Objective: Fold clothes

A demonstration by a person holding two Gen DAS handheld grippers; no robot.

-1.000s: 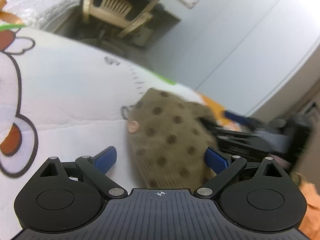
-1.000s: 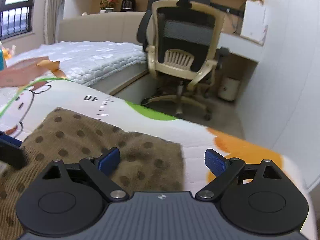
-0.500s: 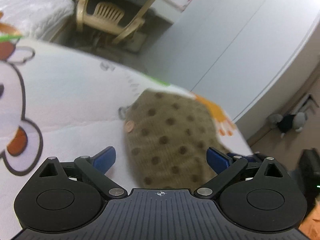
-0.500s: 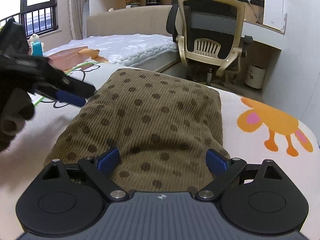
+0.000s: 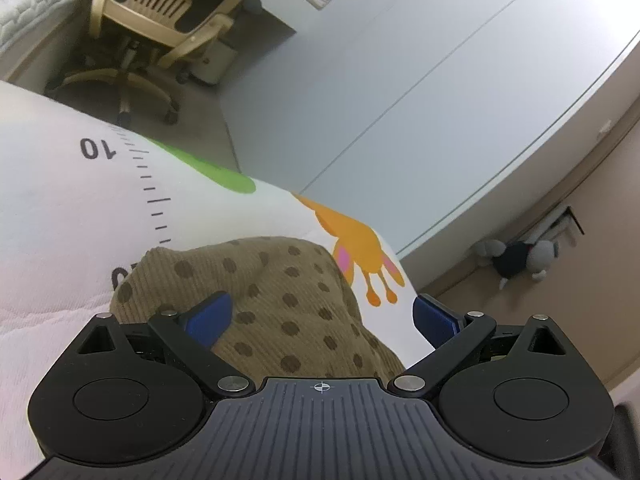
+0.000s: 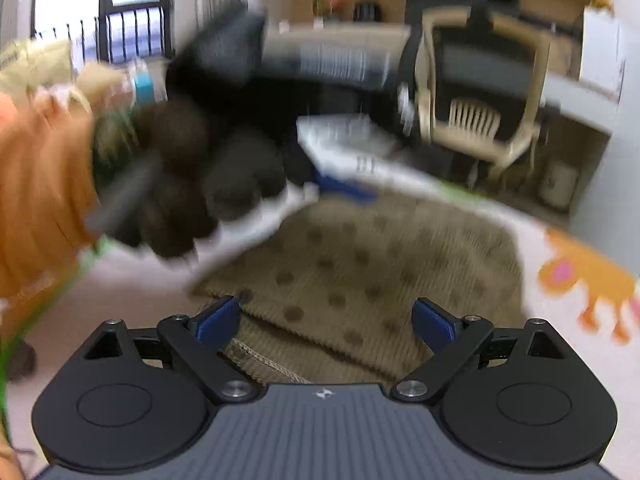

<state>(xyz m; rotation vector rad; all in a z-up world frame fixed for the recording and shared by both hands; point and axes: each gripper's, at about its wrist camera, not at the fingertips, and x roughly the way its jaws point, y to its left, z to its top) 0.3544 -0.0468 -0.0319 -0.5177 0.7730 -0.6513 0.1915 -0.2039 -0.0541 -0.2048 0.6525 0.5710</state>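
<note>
A folded brown corduroy garment with dark dots point(image 5: 288, 304) lies on a white cartoon-printed mat point(image 5: 60, 208). My left gripper point(image 5: 320, 316) is open just above its near end, blue pads wide apart, nothing between them. In the right wrist view the same garment point(image 6: 380, 264) lies flat ahead, a stitched hem nearest the camera. My right gripper point(image 6: 326, 320) is open over that hem. A gloved hand holding the left gripper point(image 6: 192, 184) crosses the upper left of that view, blurred, with an orange sleeve point(image 6: 40, 200) behind it.
A beige office chair point(image 6: 480, 92) and a desk stand beyond the mat's far edge. A grey wardrobe wall point(image 5: 420, 80) rises on the right. A stuffed toy point(image 5: 516, 260) lies on the floor by the wall. A white quilted mattress point(image 5: 28, 12) is at the far left.
The left gripper has swung over the garment toward the orange-rabbit corner. The right gripper has pulled back and lowered to the hem. The gloved hand now fills the upper left of its view.
</note>
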